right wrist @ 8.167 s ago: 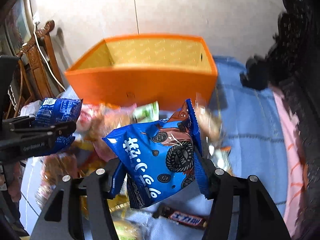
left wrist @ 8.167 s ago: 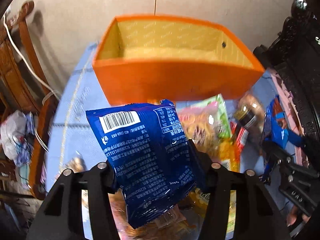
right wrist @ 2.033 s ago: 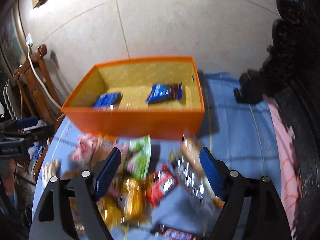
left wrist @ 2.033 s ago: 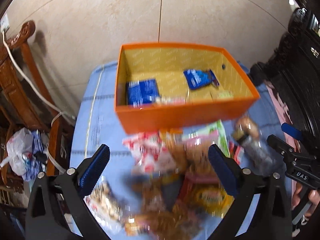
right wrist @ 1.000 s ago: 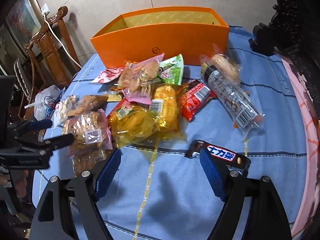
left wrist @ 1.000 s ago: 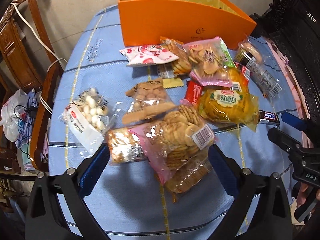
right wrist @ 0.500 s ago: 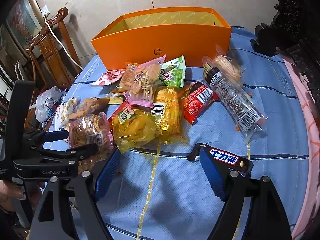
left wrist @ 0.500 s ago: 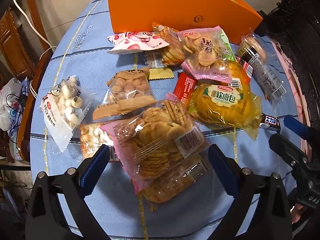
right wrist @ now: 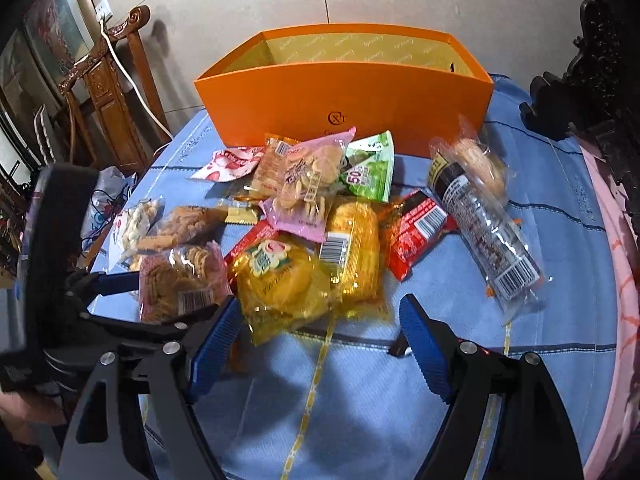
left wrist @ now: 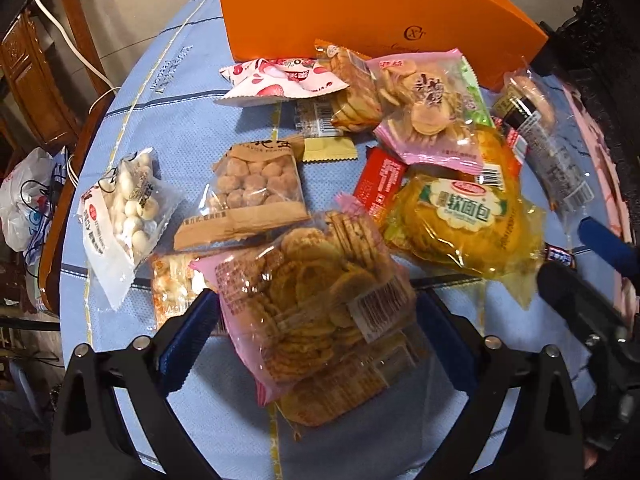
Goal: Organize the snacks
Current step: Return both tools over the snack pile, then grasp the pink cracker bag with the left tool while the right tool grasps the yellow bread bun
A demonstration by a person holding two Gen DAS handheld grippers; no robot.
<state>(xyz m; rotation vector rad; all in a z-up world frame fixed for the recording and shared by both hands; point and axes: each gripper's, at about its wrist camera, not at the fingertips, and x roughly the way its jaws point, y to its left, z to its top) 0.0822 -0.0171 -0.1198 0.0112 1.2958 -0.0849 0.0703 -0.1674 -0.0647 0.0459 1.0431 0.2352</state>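
Left fingers [left wrist: 188,332] straddle cracker bag [left wrist: 312,300] — apart.

A round desk [right wrist: 400,420] covered in blue cloth with yellow and dark stripes carries everything. At its far edge stands an orange box [right wrist: 344,104], open at the top. Near it lies a jumble of snack packets: a white strawberry packet [left wrist: 280,78] at the far left, a pink cracker bag [left wrist: 424,108], a yellow bread bag [right wrist: 280,276], a red wrapper [right wrist: 416,228], and a long clear packet [right wrist: 484,216] to the right. A bag of white balls [left wrist: 124,216] lies apart, left.
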